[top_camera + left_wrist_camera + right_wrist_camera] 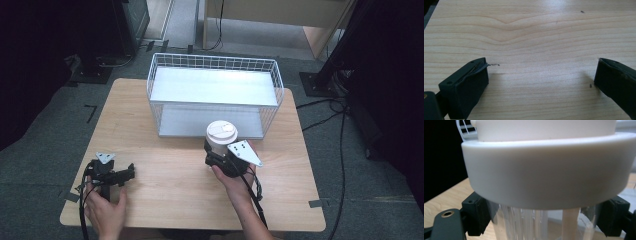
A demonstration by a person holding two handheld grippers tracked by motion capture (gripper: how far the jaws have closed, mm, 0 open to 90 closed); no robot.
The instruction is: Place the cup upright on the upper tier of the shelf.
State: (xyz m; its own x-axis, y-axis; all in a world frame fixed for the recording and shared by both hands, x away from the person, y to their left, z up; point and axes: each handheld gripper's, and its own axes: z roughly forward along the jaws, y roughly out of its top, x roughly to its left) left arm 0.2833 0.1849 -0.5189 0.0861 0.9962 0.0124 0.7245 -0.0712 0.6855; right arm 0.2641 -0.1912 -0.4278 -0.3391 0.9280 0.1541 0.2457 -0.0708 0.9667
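Observation:
A cup (221,135) with a white lid stands in front of the wire basket, right of the table's middle. In the right gripper view its body is clear and ribbed under the broad lid (546,170), with a pale wooden strip showing through it. My right gripper (218,154) is shut on the cup just below the lid, one black pad (477,216) on each side of the body. My left gripper (131,173) lies low over the table at the front left. Its jaws stand wide open over bare wood (541,72).
A white wire basket (215,57) with a grey floor sits at the back of the wooden table (175,200), just behind the cup. Black stands and cables lie on the floor around the table. A wooden cabinet is at the far back.

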